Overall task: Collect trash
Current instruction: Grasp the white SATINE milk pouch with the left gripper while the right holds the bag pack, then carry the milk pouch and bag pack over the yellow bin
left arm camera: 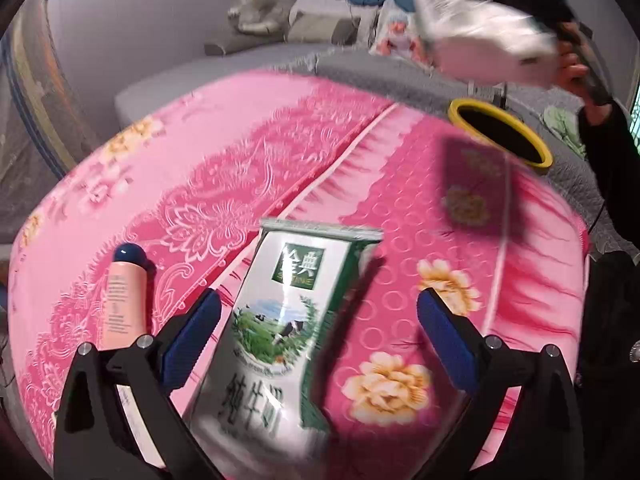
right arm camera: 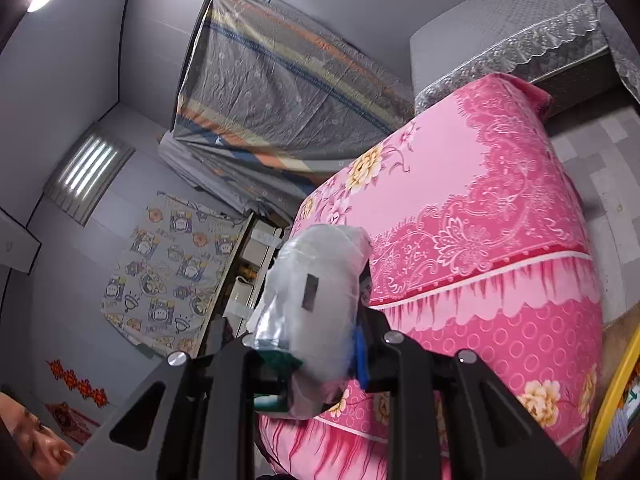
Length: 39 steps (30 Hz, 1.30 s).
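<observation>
Your left gripper [left arm camera: 318, 320] has matte black angular arms with round silver screws and ribbed blue pads on its fingers [left arm camera: 444, 340], your right gripper [right arm camera: 316, 344] matches it, and your bare hand [left arm camera: 576, 68] emerges from a black sleeve.

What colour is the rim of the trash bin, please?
Yellow; the trash bin rim shows best in the left wrist view.

Upper right of the left wrist view: white packet [left arm camera: 486, 28] smeared by motion blur, print unreadable. Milk carton [left arm camera: 280, 340] base blurred toward the lower frame. Pink tube [left arm camera: 120, 304] lower end hidden behind the left gripper [left arm camera: 318, 330]. Right wrist view: yellow-rimmed bin [right arm camera: 610, 408] cut off by the right edge; plastic-wrapped item [right arm camera: 316, 308] contents indistinct
</observation>
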Motion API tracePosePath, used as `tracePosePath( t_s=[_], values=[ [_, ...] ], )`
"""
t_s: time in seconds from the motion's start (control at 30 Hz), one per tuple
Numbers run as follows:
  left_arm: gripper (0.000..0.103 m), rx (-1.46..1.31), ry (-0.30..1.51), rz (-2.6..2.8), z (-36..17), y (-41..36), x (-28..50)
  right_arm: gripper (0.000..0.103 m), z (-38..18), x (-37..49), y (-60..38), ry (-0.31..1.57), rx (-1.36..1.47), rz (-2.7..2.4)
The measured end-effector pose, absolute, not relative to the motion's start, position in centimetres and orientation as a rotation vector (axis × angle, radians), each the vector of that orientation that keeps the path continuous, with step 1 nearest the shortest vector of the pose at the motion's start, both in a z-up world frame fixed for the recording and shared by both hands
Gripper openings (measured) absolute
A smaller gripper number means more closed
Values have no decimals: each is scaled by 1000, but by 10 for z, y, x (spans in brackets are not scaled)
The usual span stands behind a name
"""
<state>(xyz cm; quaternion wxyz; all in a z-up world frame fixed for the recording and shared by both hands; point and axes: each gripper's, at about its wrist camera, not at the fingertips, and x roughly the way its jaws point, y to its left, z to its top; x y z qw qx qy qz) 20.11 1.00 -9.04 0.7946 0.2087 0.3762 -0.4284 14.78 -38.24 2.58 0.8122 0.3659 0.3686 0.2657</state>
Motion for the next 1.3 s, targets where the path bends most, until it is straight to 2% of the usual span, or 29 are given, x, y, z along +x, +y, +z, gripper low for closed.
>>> tracePosePath(
  t_s=[0.03,0.1,0.3,0.53,0.77,0.97,1.3],
  values=[
    [90,453,824,-916,-93,9,205,22,26,144,-384,784,781,564],
    [77,455,868,-909,-100,8,214,22,24,139,-386,777,785,557],
    [58,446,875,-858,-107,11,220,22,23,130,-383,764,781,577],
    [57,315,635,-756,-27,36,178,22,30,118,-389,728,777,567],
    [57,299,505,-531,33,-18,128,22,21,97,-422,682,843,495],
    [57,270,445,-590,54,-77,105,22,20,59,-466,615,876,397],
    [58,307,403,-772,51,-197,93,22,10,-1,-536,531,906,227]
  ],
)
